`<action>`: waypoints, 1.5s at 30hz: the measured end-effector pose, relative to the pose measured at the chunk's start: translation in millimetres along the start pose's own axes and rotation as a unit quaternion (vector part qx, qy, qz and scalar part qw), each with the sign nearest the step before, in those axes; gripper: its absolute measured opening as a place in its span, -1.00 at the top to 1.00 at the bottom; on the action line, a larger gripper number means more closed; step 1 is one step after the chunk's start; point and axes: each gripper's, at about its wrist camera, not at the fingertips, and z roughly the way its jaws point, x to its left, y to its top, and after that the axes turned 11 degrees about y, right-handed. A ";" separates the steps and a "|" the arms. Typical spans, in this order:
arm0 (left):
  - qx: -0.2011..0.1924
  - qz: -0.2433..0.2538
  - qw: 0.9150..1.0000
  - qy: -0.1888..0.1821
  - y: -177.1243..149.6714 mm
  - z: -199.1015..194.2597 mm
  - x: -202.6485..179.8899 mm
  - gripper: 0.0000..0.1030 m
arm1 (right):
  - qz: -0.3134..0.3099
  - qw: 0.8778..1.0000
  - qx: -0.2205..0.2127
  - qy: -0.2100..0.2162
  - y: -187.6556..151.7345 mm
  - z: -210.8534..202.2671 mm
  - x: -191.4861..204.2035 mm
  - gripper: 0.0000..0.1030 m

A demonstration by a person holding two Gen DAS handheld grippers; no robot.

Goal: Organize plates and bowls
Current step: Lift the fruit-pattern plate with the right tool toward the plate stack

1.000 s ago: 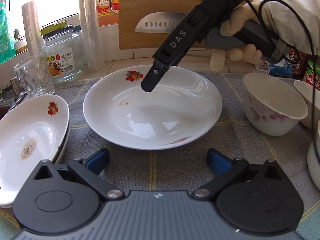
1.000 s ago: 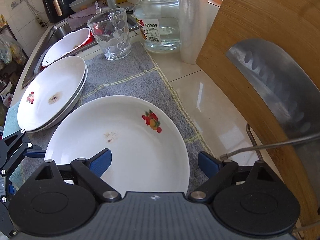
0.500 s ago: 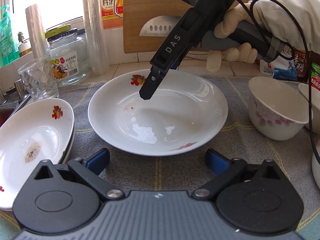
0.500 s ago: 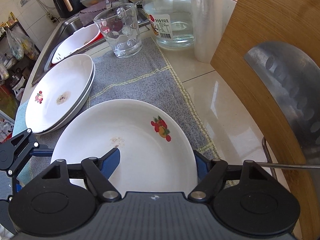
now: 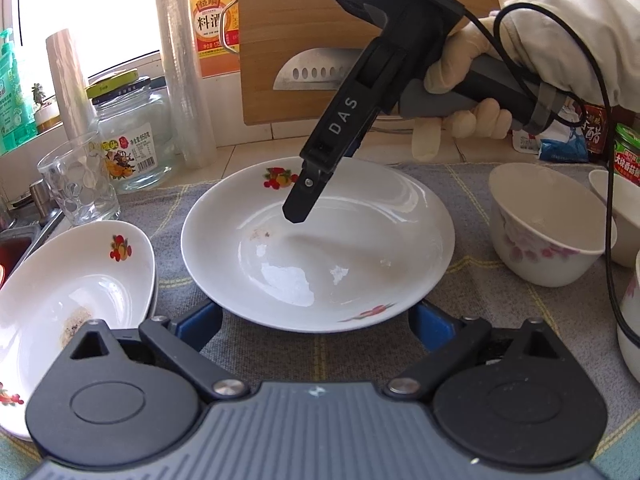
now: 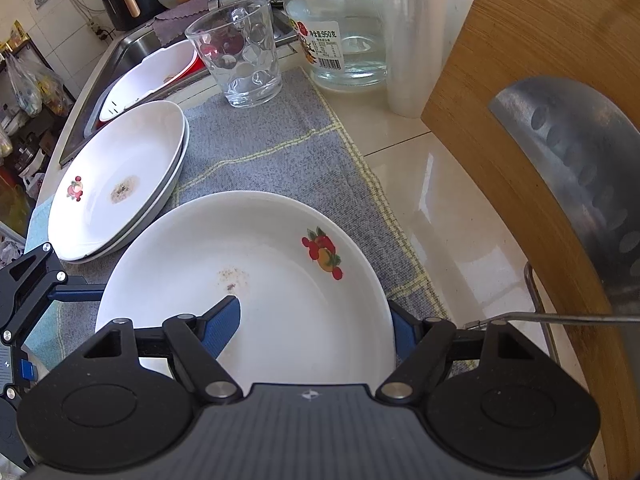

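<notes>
On the left of the table, a stack (image 6: 120, 176) of plates lies on the grey mat (image 6: 264, 160), its rim partly over the mat edge near the sink (image 6: 128, 52). Just right of it is the plate (image 5: 316, 248) that must be moved. The left tool (image 5: 316, 320) has its fingers apart, one at each side of the plate's near rim, holding nothing. The right tool (image 6: 316, 324) also has its fingers apart, one blue pad inside the plate and the other outside its far rim, so the rim is between them but not yet clamped. The risk, I think, is a thin bite: the rim is smooth and glossy, so the plate can slip or tilt when lifted and strike the stack or the glass (image 6: 240, 56). Further right stand bowls (image 5: 548, 224), near enough that a swinging plate or the cable (image 5: 604, 184) may knock them. The knife (image 6: 580, 176) on the board (image 6: 532, 40) is close behind the right tool.
</notes>
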 end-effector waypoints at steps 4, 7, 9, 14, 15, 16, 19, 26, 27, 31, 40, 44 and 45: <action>0.003 0.003 1.000 -0.009 1.3 -4.7 0.8 -0.91 | 0.004 1.000 -0.002 0.003 -0.8 -1.5 1.4 -0.58; 0.001 0.006 1.000 -0.013 1.9 -9.2 0.9 -0.91 | 0.005 1.000 -0.001 0.002 -2.1 -2.4 4.1 -0.58; 0.003 0.005 1.000 -0.019 3.5 -10.7 2.7 -0.91 | 0.005 1.000 -0.003 0.001 -2.6 -4.3 6.3 -0.58; 0.009 0.003 1.000 -0.028 2.1 -12.6 4.0 -0.91 | 0.009 1.000 -0.008 0.001 -3.8 -7.3 9.7 -0.58; 0.012 0.001 0.999 -0.030 1.8 -11.7 5.3 -0.91 | 0.011 1.000 -0.010 0.002 -3.7 -7.3 9.7 -0.59; 0.014 0.001 0.999 -0.031 1.9 -10.0 6.3 -0.91 | 0.014 1.000 -0.011 0.003 -3.4 -7.5 9.4 -0.59; 0.019 0.001 0.999 -0.036 0.9 -7.0 7.7 -0.91 | 0.017 1.000 -0.013 0.010 -2.8 -8.1 7.6 -0.58; 0.026 0.001 0.999 -0.043 -0.4 -1.6 9.3 -0.91 | 0.035 0.998 -0.008 0.042 -5.1 -1.1 -2.9 -0.57; 0.027 0.000 0.999 -0.046 -0.5 -0.5 10.1 -0.91 | 0.037 0.998 -0.006 0.047 -5.1 -1.5 -4.0 -0.57; 0.030 0.007 0.998 -0.048 -0.4 4.3 10.3 -0.91 | 0.044 0.997 0.006 0.067 -9.1 -5.9 -8.0 -0.57; 0.041 0.022 0.997 -0.056 1.1 5.7 9.1 -0.91 | 0.071 0.993 -0.006 0.096 -18.9 -14.2 -9.6 -0.58; 0.043 0.025 0.997 -0.060 0.0 1.2 10.2 -0.91 | 0.073 0.992 -0.008 0.102 -20.4 -17.2 -7.4 -0.58; 0.043 0.026 0.997 -0.060 0.1 -0.3 10.4 -0.91 | 0.075 0.992 -0.008 0.102 -21.0 -17.7 -6.3 -0.58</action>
